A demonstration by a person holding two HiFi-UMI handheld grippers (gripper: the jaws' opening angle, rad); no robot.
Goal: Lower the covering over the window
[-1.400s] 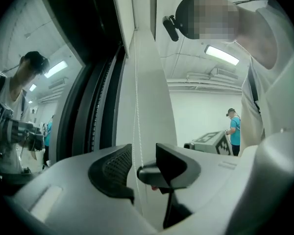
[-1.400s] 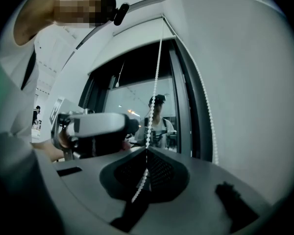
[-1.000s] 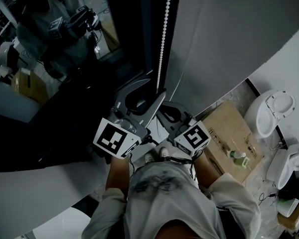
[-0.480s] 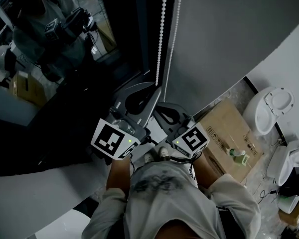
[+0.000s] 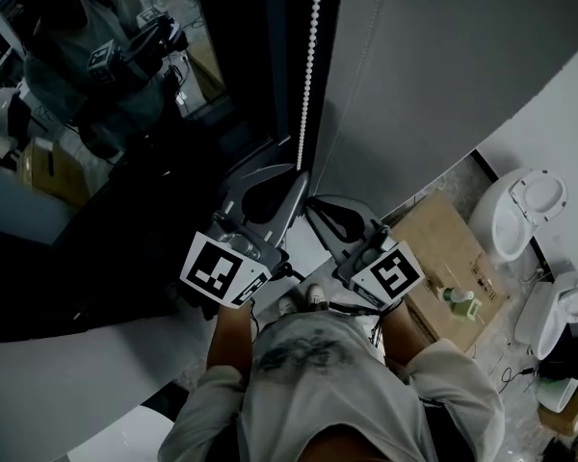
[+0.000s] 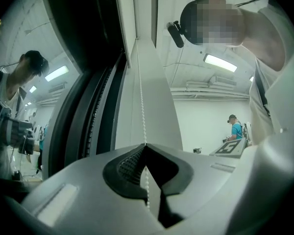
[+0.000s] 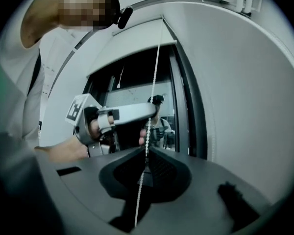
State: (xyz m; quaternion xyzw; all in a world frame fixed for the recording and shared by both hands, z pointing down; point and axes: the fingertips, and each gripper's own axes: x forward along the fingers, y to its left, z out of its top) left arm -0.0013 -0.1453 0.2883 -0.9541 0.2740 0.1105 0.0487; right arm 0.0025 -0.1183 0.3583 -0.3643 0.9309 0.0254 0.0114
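Observation:
A white bead chain (image 5: 309, 65) hangs between the dark window glass (image 5: 125, 133) and the grey roller blind (image 5: 443, 65). My left gripper (image 5: 302, 173) is shut on the chain. In the left gripper view the beads (image 6: 140, 97) run down into the closed tips (image 6: 146, 145). My right gripper (image 5: 312, 205) sits just below and to the right of the left one. It is also shut on the chain (image 7: 156, 72), which passes through its tips (image 7: 147, 148). The right gripper view also shows the left gripper (image 7: 149, 110) clamped on the chain higher up.
A cardboard box (image 5: 443, 263) with a green bottle (image 5: 459, 302) lies on the floor at the right, beside white ceramic fixtures (image 5: 525, 215). The window reflects me and my grippers (image 5: 106, 56). Another person (image 6: 233, 127) stands far off in the room.
The left gripper's jaws were apart a second ago and have closed on the bead chain. The right gripper's marker cube has shifted to the right, still shut on the chain.

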